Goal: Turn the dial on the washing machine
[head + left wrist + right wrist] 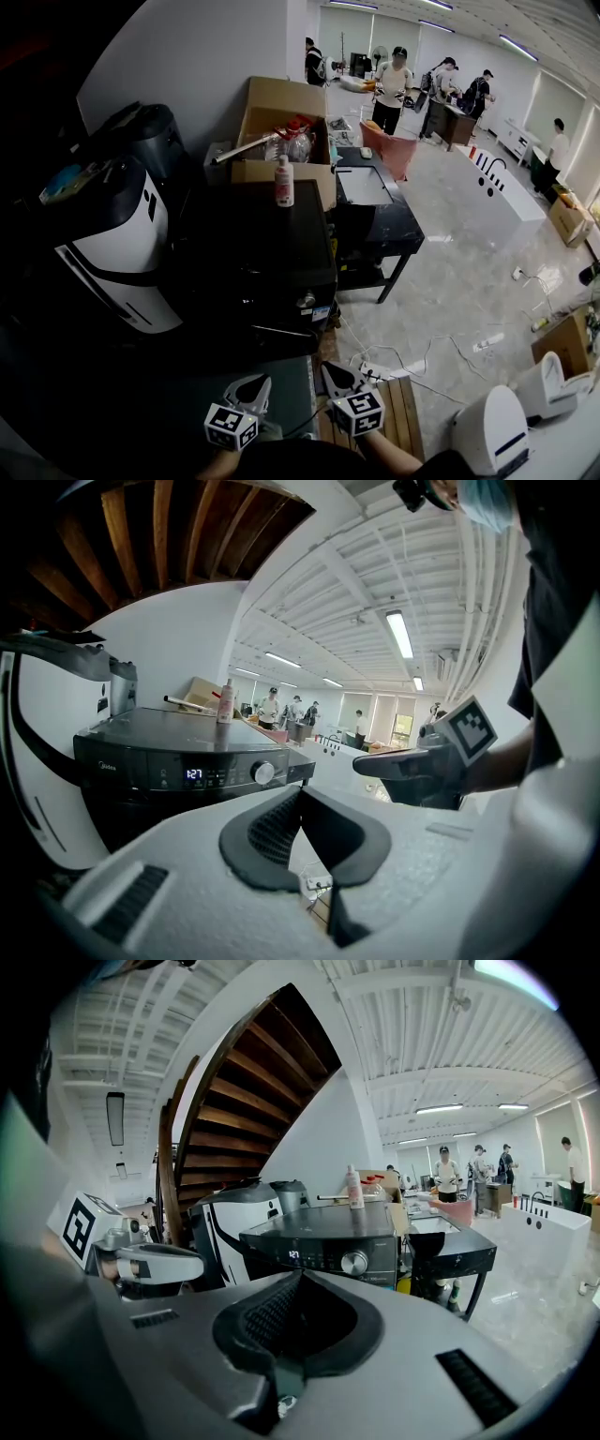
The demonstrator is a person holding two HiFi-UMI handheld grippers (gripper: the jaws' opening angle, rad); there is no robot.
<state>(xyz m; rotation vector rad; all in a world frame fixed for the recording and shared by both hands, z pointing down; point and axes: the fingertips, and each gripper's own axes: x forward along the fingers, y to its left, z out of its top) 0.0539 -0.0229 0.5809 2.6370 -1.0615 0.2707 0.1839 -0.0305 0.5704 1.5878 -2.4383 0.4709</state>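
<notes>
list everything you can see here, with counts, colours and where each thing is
washer: 1, black, centre
dial: 1, silver, right end of washer's front panel
bottle: 1, white and pink, on washer's top, at the back
boxes: at least 2, brown, behind washer
table: 1, black, right of washer
appliance: 1, white and black, left of washer
tub: 1, white, far right
people: about 5, far end of room
left gripper: 1, pale, shut, empty, short of washer
right gripper: 1, pale, shut, empty, beside it

Workshop-like hall: washing machine (253,248), cardboard boxes (281,101), loose floor cables (427,354).
</notes>
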